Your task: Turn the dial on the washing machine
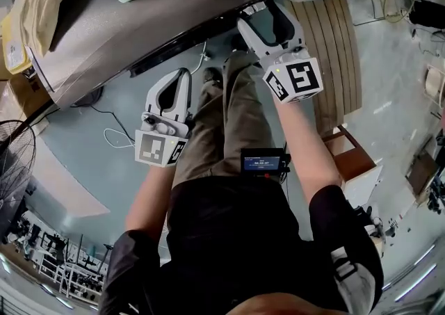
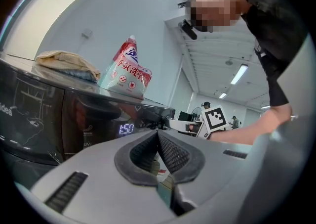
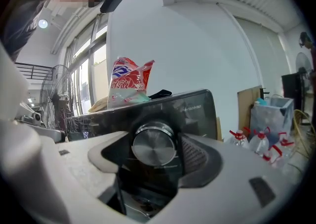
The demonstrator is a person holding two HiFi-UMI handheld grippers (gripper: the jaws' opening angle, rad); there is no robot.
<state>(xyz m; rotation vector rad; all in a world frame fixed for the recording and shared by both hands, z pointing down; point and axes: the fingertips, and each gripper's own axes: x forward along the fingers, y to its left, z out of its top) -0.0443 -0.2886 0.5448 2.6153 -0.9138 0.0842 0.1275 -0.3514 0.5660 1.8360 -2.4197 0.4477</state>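
Observation:
The dark washing machine (image 1: 125,35) fills the upper left of the head view. In the right gripper view its round silver dial (image 3: 154,146) sits on the glossy front panel (image 3: 197,107). My right gripper (image 3: 155,155) is shut on the dial, one pad against each side. In the head view this right gripper (image 1: 272,18) reaches under the machine's front edge, which hides its tips. My left gripper (image 1: 179,81) hangs lower, away from the panel. Seen in its own view, the left gripper (image 2: 158,136) is shut on nothing. A lit display (image 2: 126,129) glows on the panel.
On top of the machine are a red and white detergent bag (image 2: 129,72) and a folded cloth (image 2: 66,65). Wooden boards (image 1: 334,49) lean at the right, and a fan (image 1: 14,154) stands at the left. Water bottles (image 3: 256,141) are on the floor. A cable (image 1: 118,136) trails below.

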